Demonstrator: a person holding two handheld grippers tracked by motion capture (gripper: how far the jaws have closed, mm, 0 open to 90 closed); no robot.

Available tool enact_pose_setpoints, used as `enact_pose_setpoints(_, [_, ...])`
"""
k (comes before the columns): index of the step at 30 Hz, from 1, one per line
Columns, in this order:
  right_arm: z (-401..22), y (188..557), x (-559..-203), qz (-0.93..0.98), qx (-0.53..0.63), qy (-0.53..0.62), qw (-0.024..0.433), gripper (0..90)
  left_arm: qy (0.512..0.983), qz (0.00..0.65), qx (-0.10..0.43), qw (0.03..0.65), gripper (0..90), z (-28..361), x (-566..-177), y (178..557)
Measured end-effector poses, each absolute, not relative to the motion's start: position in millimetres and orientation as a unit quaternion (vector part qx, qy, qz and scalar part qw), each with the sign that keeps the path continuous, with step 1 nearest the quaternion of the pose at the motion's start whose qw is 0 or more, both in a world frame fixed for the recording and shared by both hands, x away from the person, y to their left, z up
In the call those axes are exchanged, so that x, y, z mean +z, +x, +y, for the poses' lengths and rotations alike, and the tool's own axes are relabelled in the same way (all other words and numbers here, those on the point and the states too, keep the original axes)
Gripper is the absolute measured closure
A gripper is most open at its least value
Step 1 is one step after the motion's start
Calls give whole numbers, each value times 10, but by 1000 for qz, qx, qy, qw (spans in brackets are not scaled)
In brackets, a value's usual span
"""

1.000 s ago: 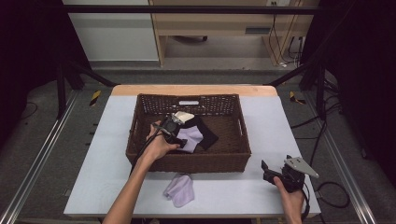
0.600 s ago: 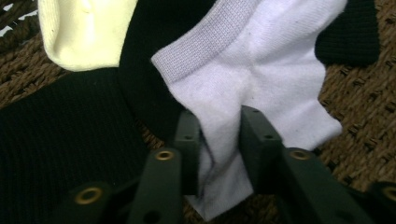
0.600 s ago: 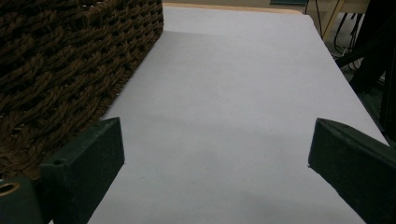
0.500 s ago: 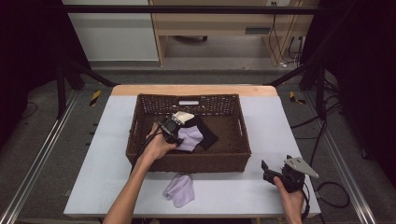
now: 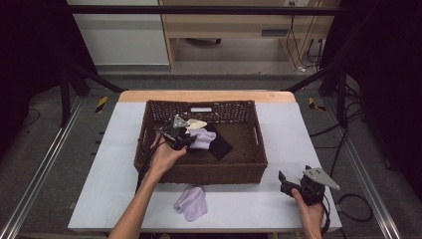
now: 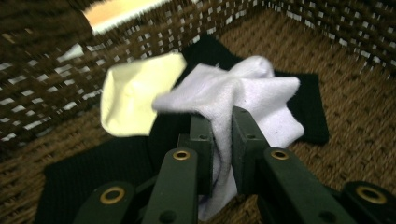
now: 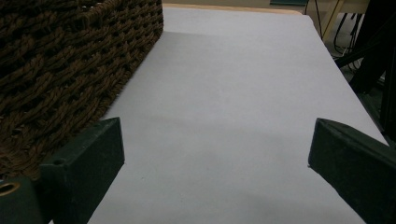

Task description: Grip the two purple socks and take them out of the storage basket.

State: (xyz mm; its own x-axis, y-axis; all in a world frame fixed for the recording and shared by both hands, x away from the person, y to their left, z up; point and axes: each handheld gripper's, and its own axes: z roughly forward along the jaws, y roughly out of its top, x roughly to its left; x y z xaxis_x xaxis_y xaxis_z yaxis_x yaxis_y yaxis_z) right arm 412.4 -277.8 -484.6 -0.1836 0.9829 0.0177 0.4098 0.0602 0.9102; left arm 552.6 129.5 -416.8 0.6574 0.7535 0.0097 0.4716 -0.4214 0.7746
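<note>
Left claw point(image 6: 219, 140): jaws have just been closing and now pinch a fold of the lavender sock point(image 6: 243, 93), bunched cloth standing up between them and a tail hanging below. In the high view this claw point(image 5: 185, 141) sits inside the wicker basket point(image 5: 144, 149), left of centre.

Step in hand, as judged: lifting the sock out of the basket. To do it well, raise straight up until the hanging tail is above the near wall, then carry it toward the person. The grip is on a fold only, so a slow lift is advised; a snag on the weave could pull the cloth free.

Basket contents: the held sock, a cream sock point(image 6: 135, 93) just beside it toward the far-left wall, and black cloth point(image 6: 93, 168) lying flat beneath both.

On the bench point(image 5: 119, 149), in front of the basket, lies a second lavender sock point(image 5: 191, 201).

Right claw point(image 5: 286, 181): jaws wide apart, holding nothing, resting low at the near right of the bench, beside the basket's corner.
</note>
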Motion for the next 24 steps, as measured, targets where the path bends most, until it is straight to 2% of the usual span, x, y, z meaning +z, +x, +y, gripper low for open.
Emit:
enact_pose_setpoints(13, [-2778,4126,-4846,644,420,542,339,40,774,370,214,468,805,1409,-4077,5434])
enact_pose_setpoints(24, [-2780,4127,-4844,645,419,542,338,40,735,371,211,527,806,1504,-4005,5424])
